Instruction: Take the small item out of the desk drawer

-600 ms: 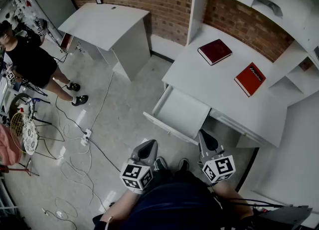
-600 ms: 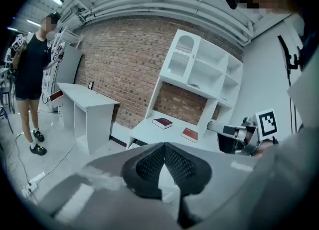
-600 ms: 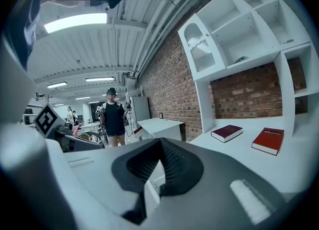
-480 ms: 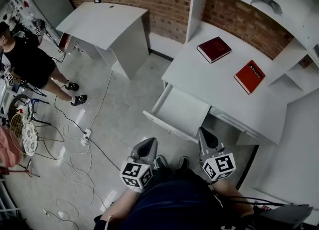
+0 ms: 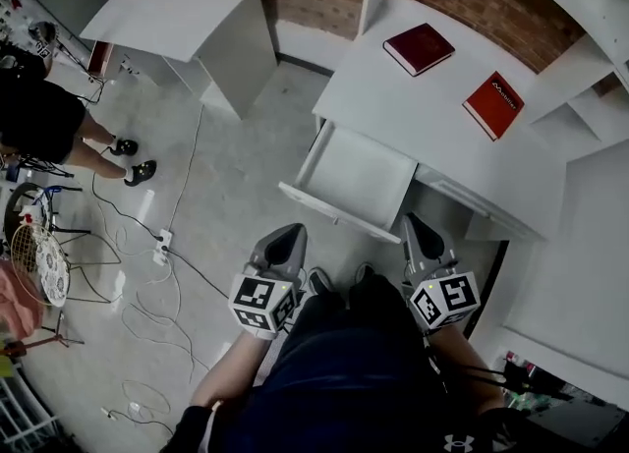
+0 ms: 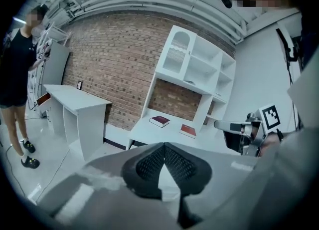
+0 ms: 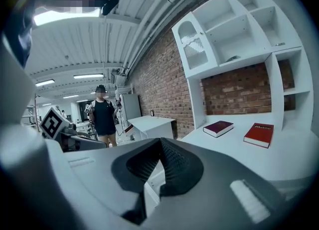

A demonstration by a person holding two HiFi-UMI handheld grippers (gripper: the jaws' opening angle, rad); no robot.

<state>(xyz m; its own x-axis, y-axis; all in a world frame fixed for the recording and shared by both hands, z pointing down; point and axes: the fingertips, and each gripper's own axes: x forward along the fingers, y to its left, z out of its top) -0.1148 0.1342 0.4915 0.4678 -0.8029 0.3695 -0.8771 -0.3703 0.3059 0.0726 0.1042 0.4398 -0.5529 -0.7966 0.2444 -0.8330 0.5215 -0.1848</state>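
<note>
Head view: my left gripper [image 5: 288, 235] and right gripper [image 5: 418, 225] hang at lower centre, just short of the open drawer [image 5: 359, 181] of the white desk [image 5: 432, 137] in mid-frame. I cannot make out any small item inside it.

Left gripper view: jaws closed tip to tip, nothing between them.

Right gripper view: jaws likewise together and empty. A dark red book [image 7: 218, 127] and a red book [image 7: 259, 134] lie on the desk at right.

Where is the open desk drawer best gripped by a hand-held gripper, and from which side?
Probably the front panel, at the middle of its top edge, coming down from above. The drawer is pulled out, so that thin upright panel stands free, with room for one jaw inside and one outside. No handle shows in the head view.
</note>
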